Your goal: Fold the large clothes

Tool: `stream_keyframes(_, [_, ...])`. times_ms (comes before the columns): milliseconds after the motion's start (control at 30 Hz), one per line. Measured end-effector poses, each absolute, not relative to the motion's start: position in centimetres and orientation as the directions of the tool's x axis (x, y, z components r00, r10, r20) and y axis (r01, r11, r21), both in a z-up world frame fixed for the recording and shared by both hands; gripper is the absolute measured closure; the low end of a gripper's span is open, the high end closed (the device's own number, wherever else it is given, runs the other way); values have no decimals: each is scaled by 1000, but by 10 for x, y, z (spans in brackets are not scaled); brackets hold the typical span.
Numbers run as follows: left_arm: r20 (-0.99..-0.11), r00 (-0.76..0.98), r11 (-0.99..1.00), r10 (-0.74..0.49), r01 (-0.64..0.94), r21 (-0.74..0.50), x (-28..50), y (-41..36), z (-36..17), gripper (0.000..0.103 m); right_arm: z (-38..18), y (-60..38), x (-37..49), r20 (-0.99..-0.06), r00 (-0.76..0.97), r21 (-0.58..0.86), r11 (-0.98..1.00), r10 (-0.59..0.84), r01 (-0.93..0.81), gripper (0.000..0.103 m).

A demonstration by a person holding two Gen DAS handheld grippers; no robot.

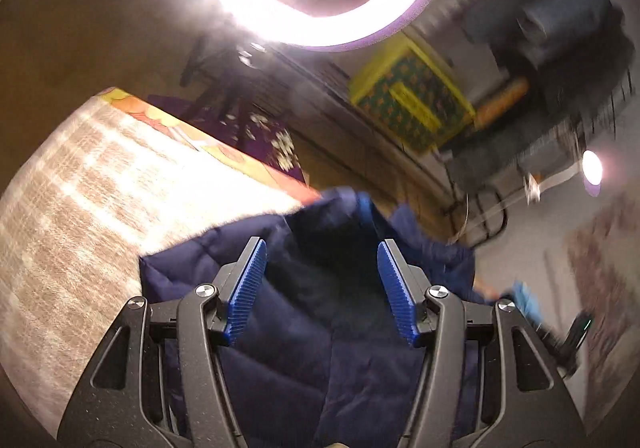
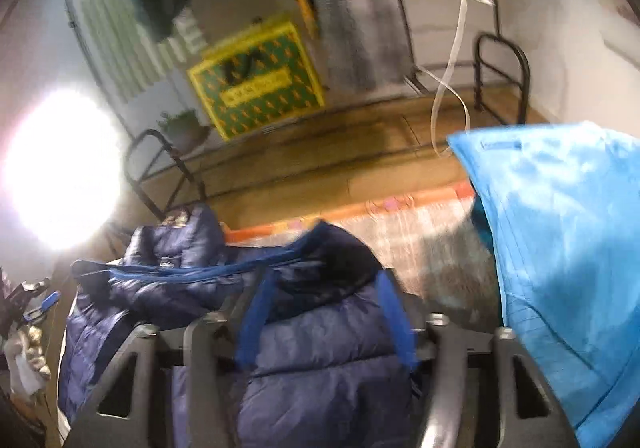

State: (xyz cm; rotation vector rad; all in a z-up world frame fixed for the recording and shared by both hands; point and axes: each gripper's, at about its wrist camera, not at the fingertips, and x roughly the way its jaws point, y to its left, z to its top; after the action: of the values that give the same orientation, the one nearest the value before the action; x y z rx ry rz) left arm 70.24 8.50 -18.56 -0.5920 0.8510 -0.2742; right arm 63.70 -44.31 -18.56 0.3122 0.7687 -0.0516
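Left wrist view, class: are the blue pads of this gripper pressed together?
No: the left gripper has its blue pads standing well apart, with the navy jacket showing between them.

Motion blur smears the room behind — navy jacket (image 2: 320,360) cut off below.

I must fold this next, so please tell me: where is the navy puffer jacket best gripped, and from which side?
Grip the navy puffer jacket at its collar edge, coming from above and the near side. That edge stands up as a thin ridge, while the quilted body is thick and slippery. Both tools are open now.
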Motion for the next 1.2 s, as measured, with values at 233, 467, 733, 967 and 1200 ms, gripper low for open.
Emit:
stream_keyframes(233, [-680,499,835,-537,202,-511,712,-15,-188,44,-196,-371,656,-725,663,161,982,188,-101,67])
stream_keyframes(467, [-744,431,858,-510,307,-411,739,-108,-202,44,-221,-316,697,-773,604,76,973,196,-219,67])
stream_keyframes(733, [-693,490,824,-529,103,-557,770,-70,-249,54,-263,-339,743,-825,562,28,997,61,-69,64])
stream_keyframes(967, [-696,534,852,-480,93,-516,750,-61,-232,56,-254,-345,731,-806,586,48,997,76,-64,61])
stream_keyframes(1200, [-702,626,920,-340,66,-386,691,-1,-201,56,-227,-386,674,-770,637,75,997,41,26,44])
